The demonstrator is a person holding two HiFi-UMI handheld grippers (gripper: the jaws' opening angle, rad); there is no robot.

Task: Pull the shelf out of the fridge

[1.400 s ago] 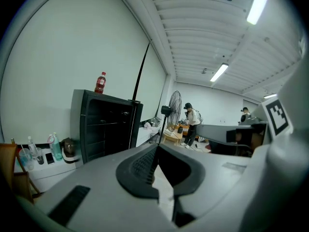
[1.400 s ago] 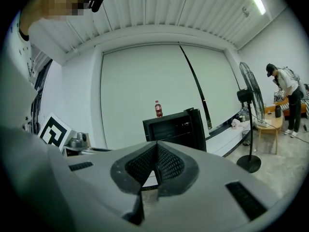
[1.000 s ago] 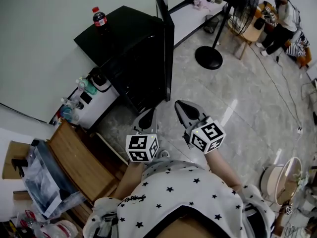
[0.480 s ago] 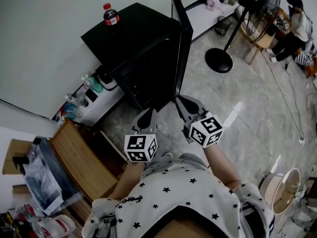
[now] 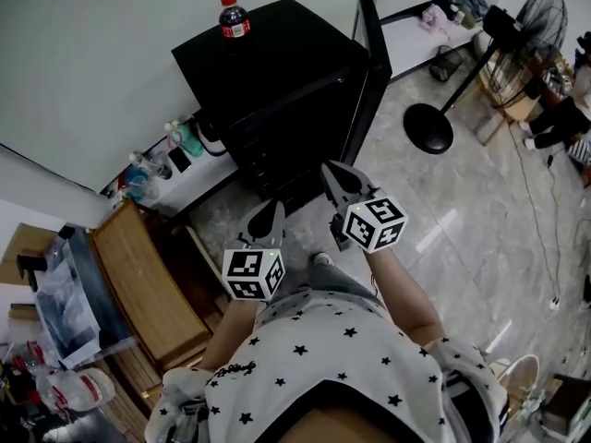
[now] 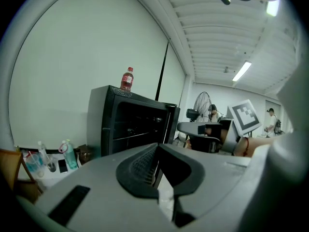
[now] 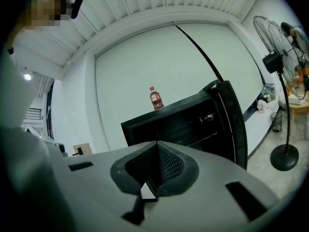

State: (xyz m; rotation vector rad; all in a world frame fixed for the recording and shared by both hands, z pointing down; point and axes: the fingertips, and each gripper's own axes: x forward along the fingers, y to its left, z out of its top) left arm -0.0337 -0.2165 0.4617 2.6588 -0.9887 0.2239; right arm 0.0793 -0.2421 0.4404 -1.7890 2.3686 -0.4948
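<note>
We note the left tongs (image 5: 273, 209) and right tongs (image 5: 332, 172) both clenched empty, held apart from the open black fridge (image 5: 277, 63), bottle (image 5: 233, 17) on top.

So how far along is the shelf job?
Done: the fridge door stands open. In hand: nothing; the left gripper and right gripper are shut and empty, short of the fridge. Left: reach in, grip the shelf and pull it out.

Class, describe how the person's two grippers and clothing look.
Left gripper and right gripper are grey, tapering, each carrying a white cube with black square markers. Fingers are dark and ribbed inside. The person wears a white shirt with black stars.
</note>
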